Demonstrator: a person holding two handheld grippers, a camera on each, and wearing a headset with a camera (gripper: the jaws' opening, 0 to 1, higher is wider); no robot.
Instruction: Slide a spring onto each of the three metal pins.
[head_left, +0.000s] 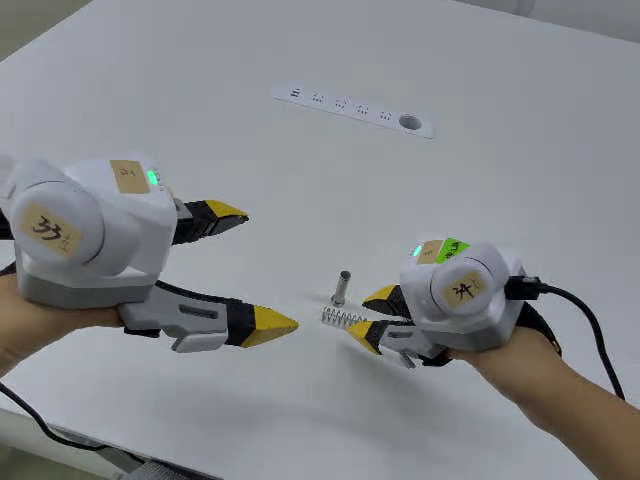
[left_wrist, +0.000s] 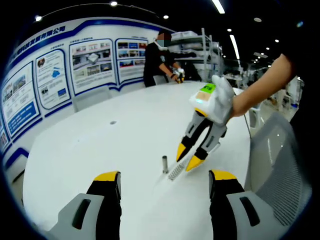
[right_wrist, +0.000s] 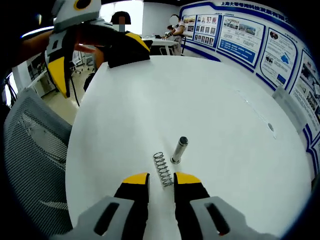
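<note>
- The left gripper (head_left: 250, 268) is hovering above the white table (head_left: 500, 180) with its jaws standing wide apart. It is gripping nothing and touching nothing.
- The right gripper (right_wrist: 161, 179) is sitting low at the table surface with its jaws only narrowly apart, the gap a little wider than the spring itself.
- The spring (right_wrist: 162, 169) is lying on its side on the table, and its near end is reaching in between the right gripper's yellow tips. The jaws are not clamping it. Whether a tip is brushing a coil cannot be told.
- The metal pin (right_wrist: 179, 150) is standing upright on the table just beside the spring's far end, bare, with no spring around it. It is standing clear of both grippers' jaws.
- In the head view, the spring and the pin are lying between the two grippers, much nearer the right one. The left gripper's open jaws are pointing toward them from the other side.
- Counting the task's things: one spring and one pin are showing.
- Counting the rest: one white power strip (head_left: 355, 108) is lying farther across the table, well apart from the pin, the spring and both grippers.
</note>
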